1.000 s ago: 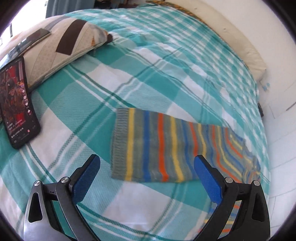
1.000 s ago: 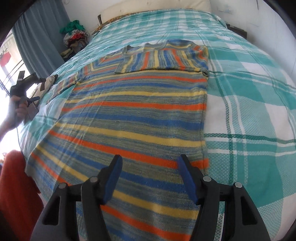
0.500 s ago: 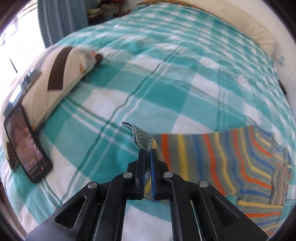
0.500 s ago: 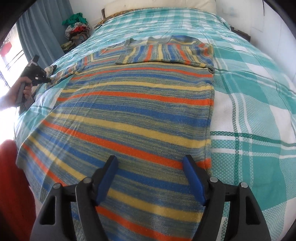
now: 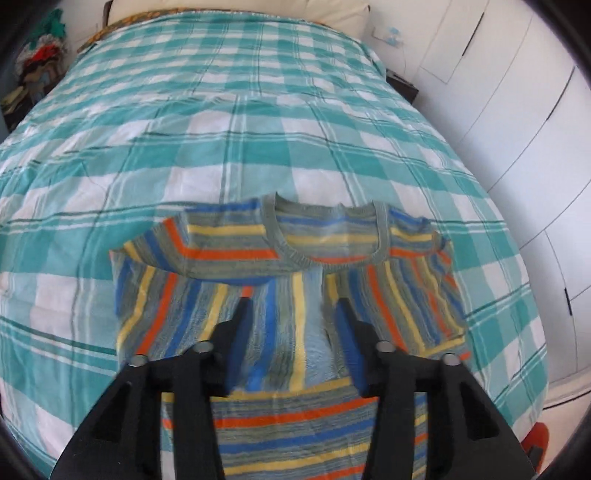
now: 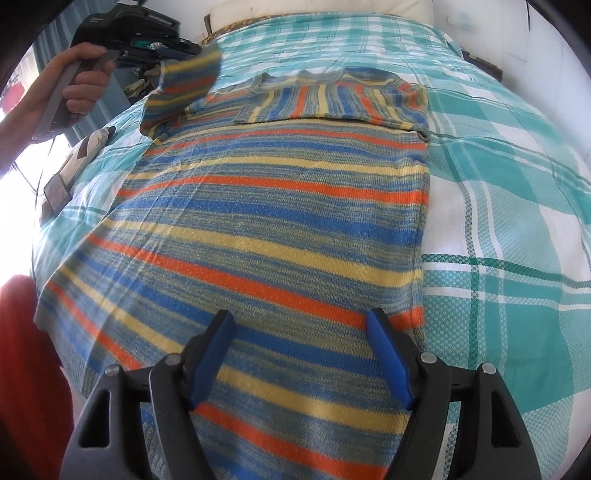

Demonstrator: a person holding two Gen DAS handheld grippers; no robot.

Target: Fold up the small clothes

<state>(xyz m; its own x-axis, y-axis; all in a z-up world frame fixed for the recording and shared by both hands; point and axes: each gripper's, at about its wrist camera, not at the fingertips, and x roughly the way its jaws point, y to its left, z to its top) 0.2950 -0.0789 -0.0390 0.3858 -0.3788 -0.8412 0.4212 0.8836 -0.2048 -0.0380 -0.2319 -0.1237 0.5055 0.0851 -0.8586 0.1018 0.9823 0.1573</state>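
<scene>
A wide bed spread with a teal-and-white checked cotton cover (image 5: 258, 122) fills the room ahead of both grippers. At its far end lies a long cream bolster pillow (image 5: 240, 7). Right of the left gripper stand white flat-fronted wardrobe doors (image 5: 517, 122). Left of the right gripper hangs a blue-grey curtain (image 6: 40, 51), with hard daylight glaring through the window (image 6: 14, 173) below it.

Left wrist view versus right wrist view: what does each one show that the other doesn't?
Only the left wrist view shows the white wardrobe doors and the left claw close up, fingers apart around striped fabric. Only the right wrist view shows the hand gripping that tool, the phone, and the open right claw over the sweater's lower body. Both show the striped sweater on the teal checked bedspread.
</scene>
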